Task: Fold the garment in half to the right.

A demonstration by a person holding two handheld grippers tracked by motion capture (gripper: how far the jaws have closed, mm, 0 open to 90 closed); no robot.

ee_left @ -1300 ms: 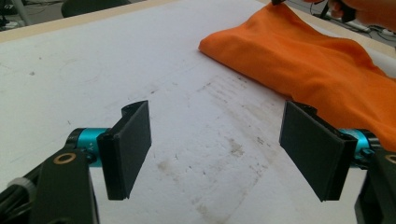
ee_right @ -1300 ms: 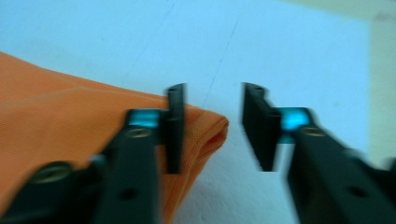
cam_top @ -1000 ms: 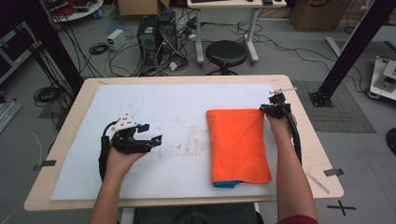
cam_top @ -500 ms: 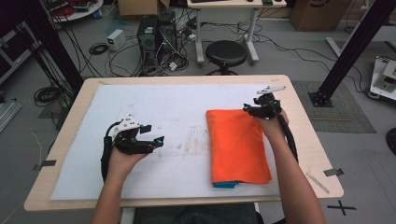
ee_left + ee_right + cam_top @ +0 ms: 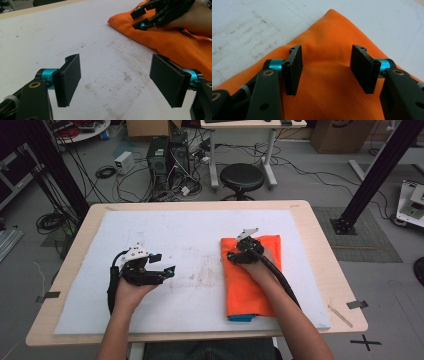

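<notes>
A folded orange cloth (image 5: pixel 252 285) lies on the right half of the white mat, with a blue edge (image 5: pixel 240 318) showing at its near end. My right gripper (image 5: pixel 231 256) hovers low over the cloth's far left part and points left. Its jaws have just been opening and stand open. In the right gripper view (image 5: pixel 325 70) the cloth (image 5: pixel 329 35) lies beneath the pads, with nothing pinched between them. My left gripper (image 5: pixel 165 263) rests over bare mat to the left, open and empty. In the left gripper view (image 5: pixel 117 82) it faces the cloth (image 5: pixel 175 47) and the right gripper (image 5: pixel 141 17).
The white mat (image 5: pixel 190 230) covers most of a wooden table (image 5: pixel 320 245). It is stained between the two grippers. Beyond the far edge stand a black stool (image 5: pixel 242 177), computer towers (image 5: pixel 167 155) and floor cables. A black frame post (image 5: pixel 375 175) rises at the right.
My right gripper has moved left from the cloth's far right corner to its far left part, and its jaws have opened. The left gripper has stayed in place.
</notes>
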